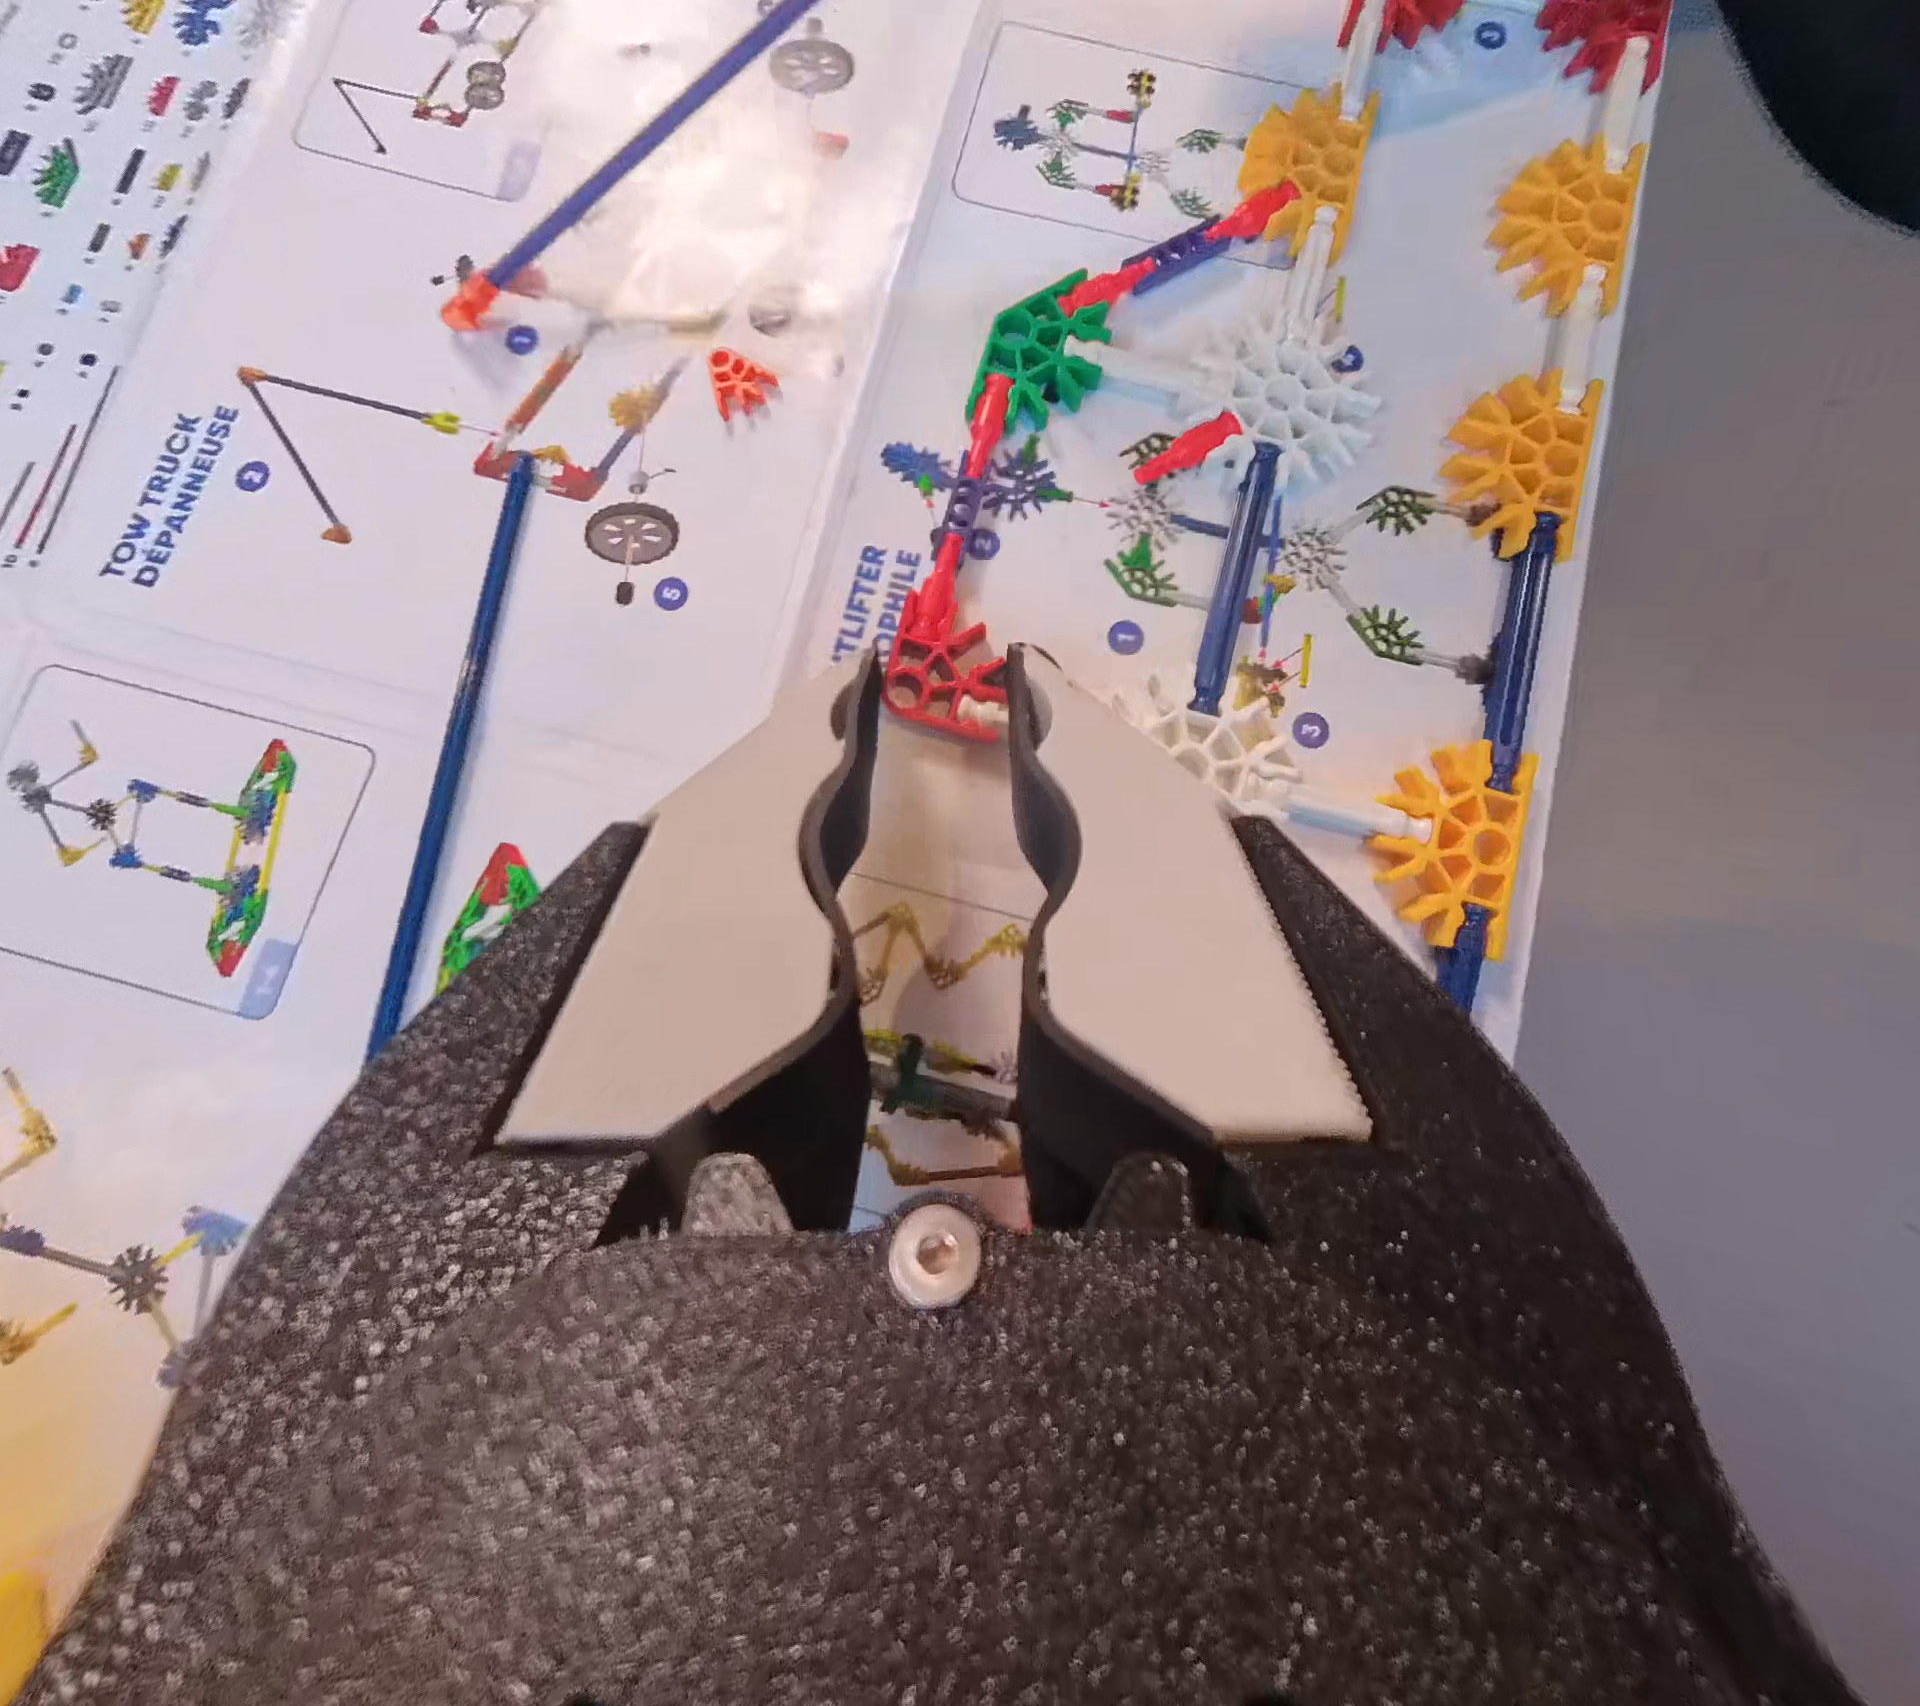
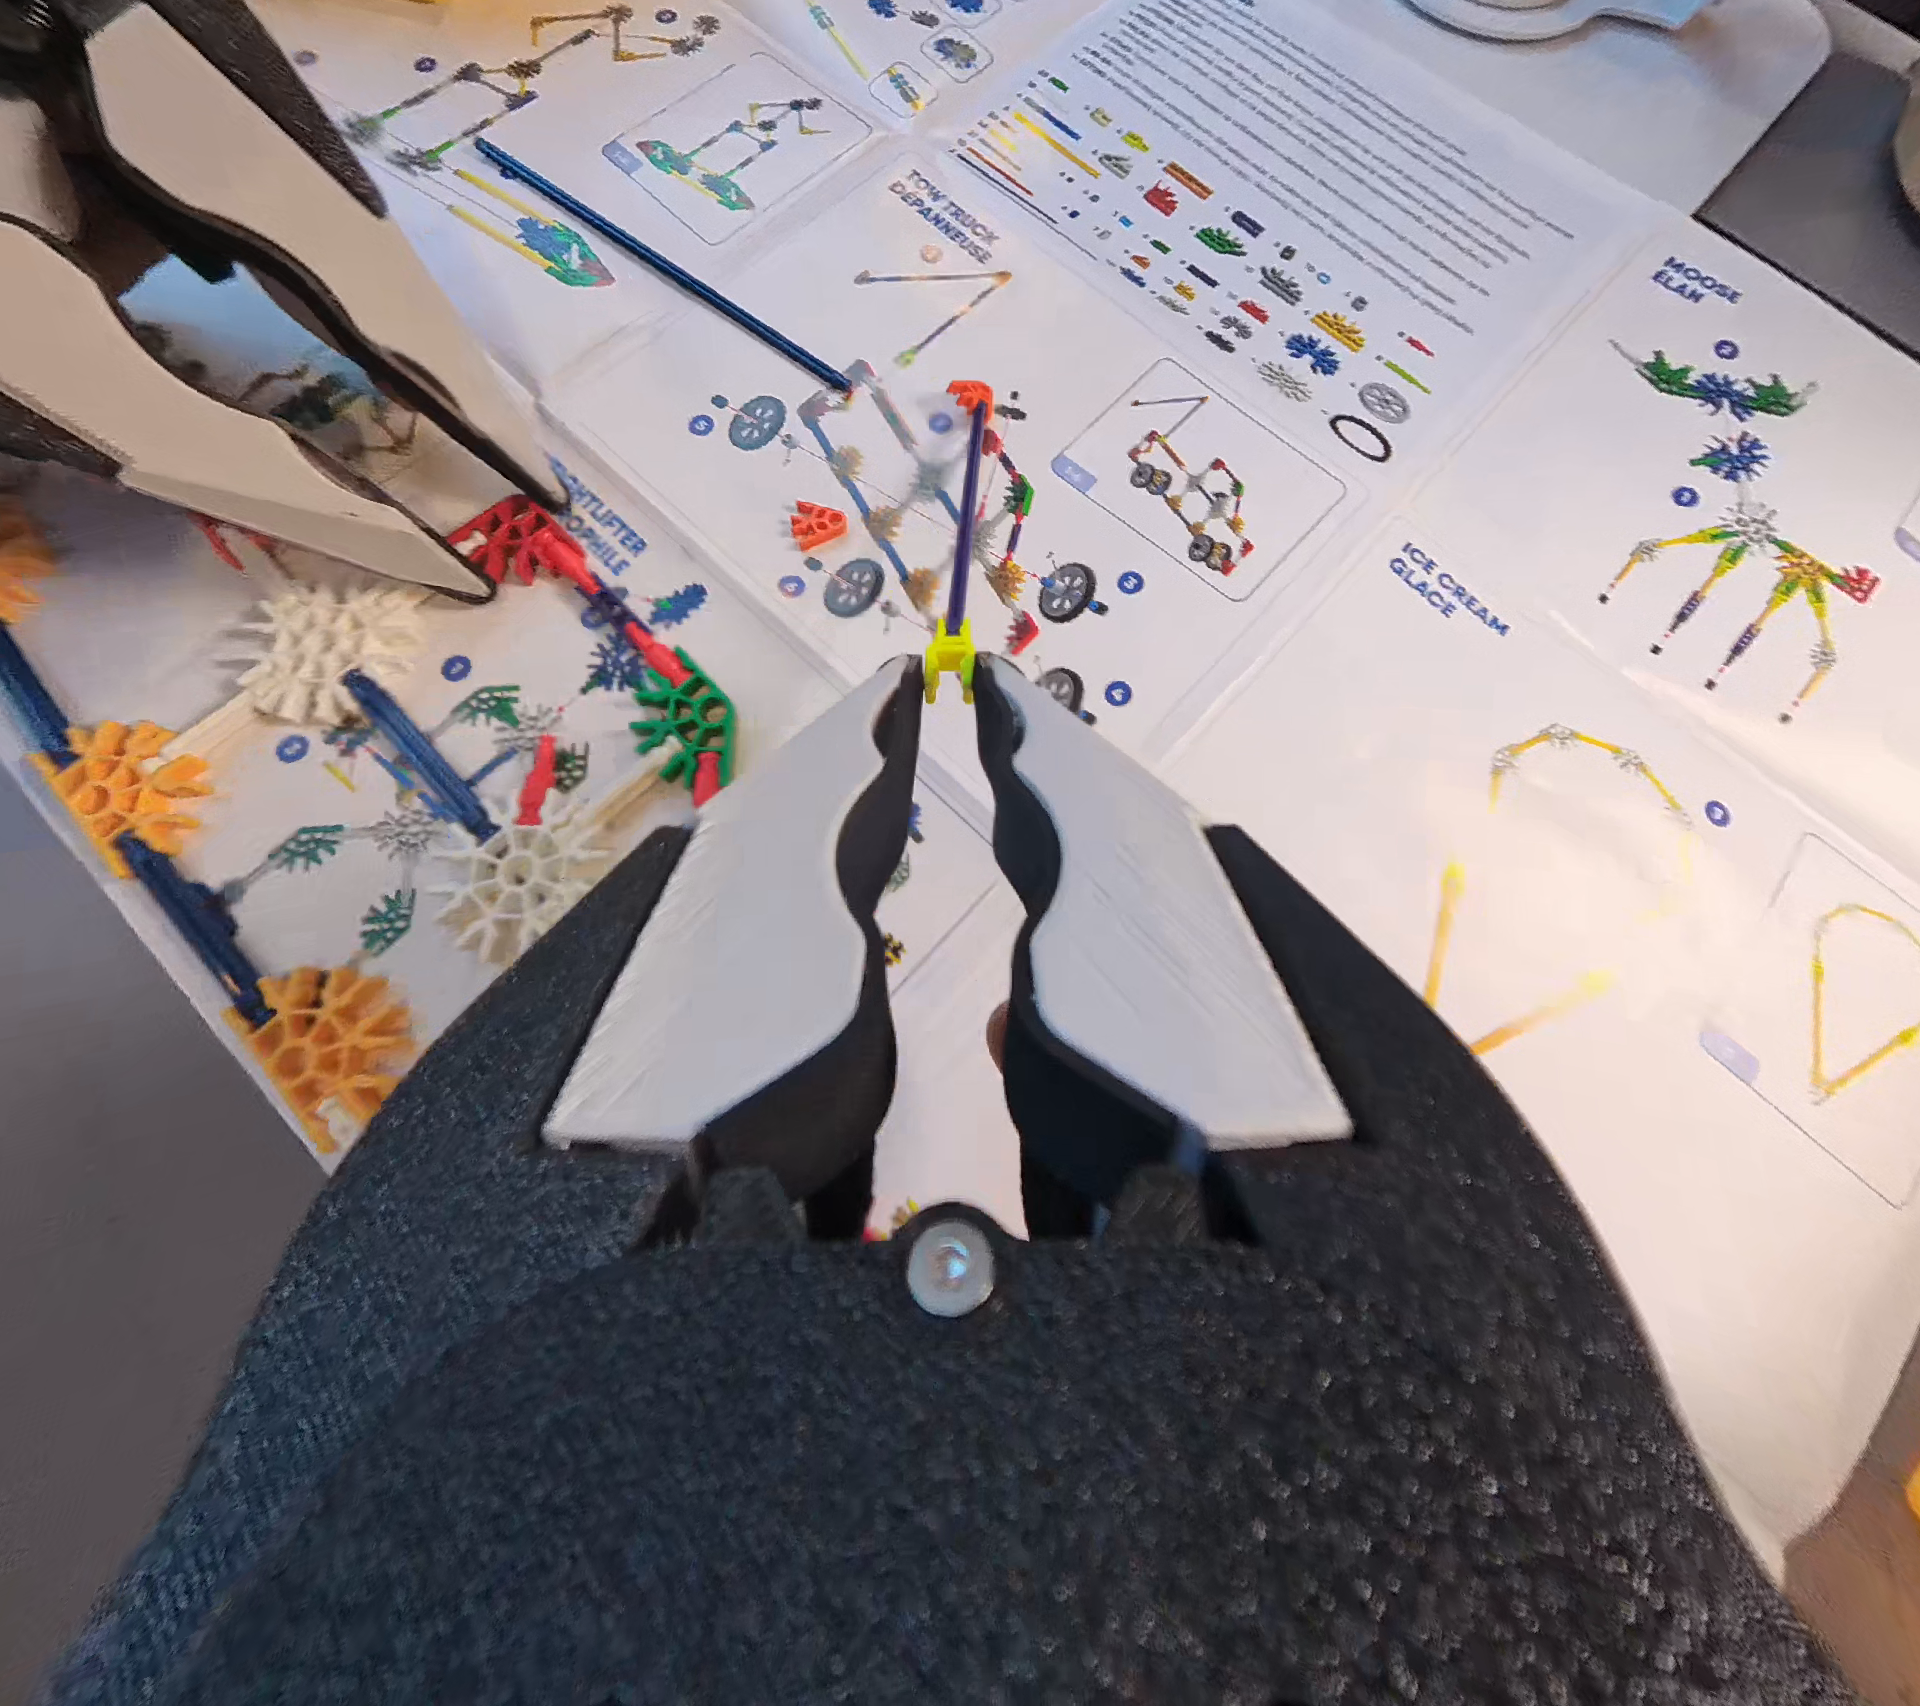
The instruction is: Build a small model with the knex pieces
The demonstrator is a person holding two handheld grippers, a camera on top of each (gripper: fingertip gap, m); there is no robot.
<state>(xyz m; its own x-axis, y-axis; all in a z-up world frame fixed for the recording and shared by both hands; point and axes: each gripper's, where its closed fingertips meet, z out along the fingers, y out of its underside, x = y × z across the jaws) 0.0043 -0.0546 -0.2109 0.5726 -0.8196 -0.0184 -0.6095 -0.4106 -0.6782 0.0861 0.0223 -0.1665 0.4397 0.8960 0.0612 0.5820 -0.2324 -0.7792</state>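
The left tongs (image 1: 940, 685) clench a red connector (image 1: 935, 669) of the toy frame (image 1: 1288, 389) on the instruction sheet (image 1: 675, 680). The right tongs (image 2: 948, 680) grip a yellow-green clip (image 2: 948, 657) on a purple rod (image 2: 968, 503), orange-tipped.

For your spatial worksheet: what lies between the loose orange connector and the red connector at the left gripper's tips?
Only the printed instruction sheet; no loose part lies between orange connector and red connector. Left wrist view.
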